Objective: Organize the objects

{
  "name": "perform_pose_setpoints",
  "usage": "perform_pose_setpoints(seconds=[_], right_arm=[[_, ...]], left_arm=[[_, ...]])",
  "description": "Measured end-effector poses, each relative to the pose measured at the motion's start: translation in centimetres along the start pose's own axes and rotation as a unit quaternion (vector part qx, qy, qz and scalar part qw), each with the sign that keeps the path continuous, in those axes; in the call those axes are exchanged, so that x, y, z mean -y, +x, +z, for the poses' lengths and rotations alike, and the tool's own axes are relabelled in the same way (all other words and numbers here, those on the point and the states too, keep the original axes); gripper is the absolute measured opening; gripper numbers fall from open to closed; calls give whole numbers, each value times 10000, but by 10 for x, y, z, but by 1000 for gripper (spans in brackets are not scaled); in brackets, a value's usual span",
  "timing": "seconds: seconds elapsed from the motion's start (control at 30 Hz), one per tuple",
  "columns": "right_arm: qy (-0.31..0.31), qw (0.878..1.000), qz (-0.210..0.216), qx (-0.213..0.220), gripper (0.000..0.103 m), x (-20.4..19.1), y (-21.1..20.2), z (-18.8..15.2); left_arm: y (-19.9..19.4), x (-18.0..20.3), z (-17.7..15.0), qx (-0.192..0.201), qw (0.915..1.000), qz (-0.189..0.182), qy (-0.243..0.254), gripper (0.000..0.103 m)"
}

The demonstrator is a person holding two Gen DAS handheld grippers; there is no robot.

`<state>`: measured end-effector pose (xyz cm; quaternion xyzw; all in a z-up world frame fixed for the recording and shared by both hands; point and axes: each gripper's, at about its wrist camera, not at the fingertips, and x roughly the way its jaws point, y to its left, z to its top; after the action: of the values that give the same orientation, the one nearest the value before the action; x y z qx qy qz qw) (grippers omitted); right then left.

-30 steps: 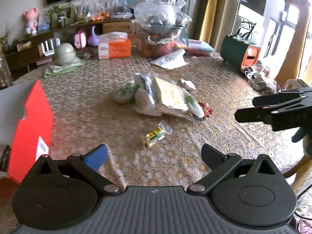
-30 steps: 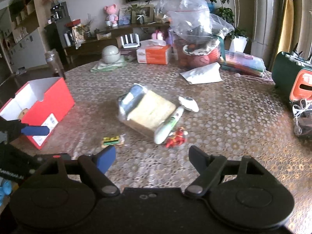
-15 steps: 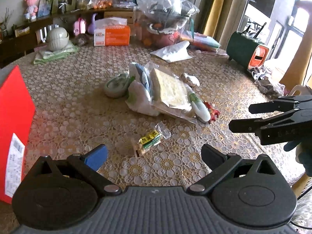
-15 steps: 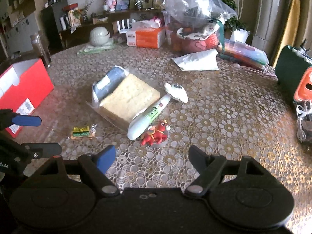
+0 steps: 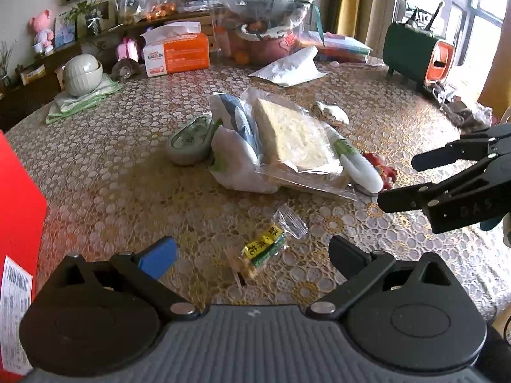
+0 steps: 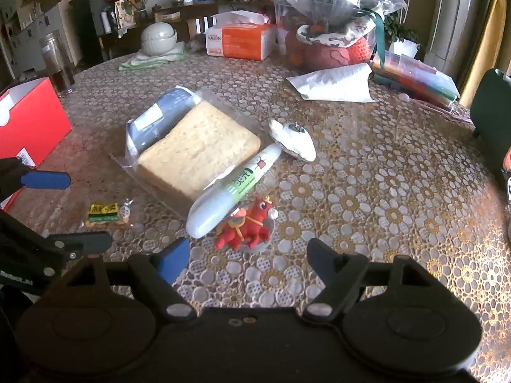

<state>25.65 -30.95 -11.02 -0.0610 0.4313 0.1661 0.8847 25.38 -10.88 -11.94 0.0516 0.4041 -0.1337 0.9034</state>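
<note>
Lace-covered table [image 5: 111, 172] holds a red box [image 5: 19, 223] cut off at left; both tools [image 5: 252, 255] [image 6: 247, 252] gape, empty

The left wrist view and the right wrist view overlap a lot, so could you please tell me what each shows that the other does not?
Only the left wrist view shows the grey-green oval case beside the bread bag.

Only the right wrist view shows the red box's open top and a glass jar.

Both show the sliced bread, white tube, red crab toy, yellow-green candy and orange tissue box.
</note>
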Motion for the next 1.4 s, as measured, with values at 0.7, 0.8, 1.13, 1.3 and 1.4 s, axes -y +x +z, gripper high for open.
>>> perform_pose_setpoints(seconds=[0.7,0.8,1.13,1.3,1.4], right_arm=[[-85,10000,-22,-2,39,-6,11,5],[19,10000,-5,25,39,-3,8,6],[127,9997,-64,210,38,-6,-19,-2],[288,9993,-39,238,38,-9,-37,-12],[334,9991,-31,257,38,-14,-47,-18]], left_arm=[[16,15,-1,-35,9985,-138,532,45],[15,16,0,-62,9985,-165,509,35],[3,13,-4,-114,9993,-249,239,21],[-6,11,-12,-211,9990,-403,1,19],[-15,12,-16,-213,9987,-467,-76,19]])
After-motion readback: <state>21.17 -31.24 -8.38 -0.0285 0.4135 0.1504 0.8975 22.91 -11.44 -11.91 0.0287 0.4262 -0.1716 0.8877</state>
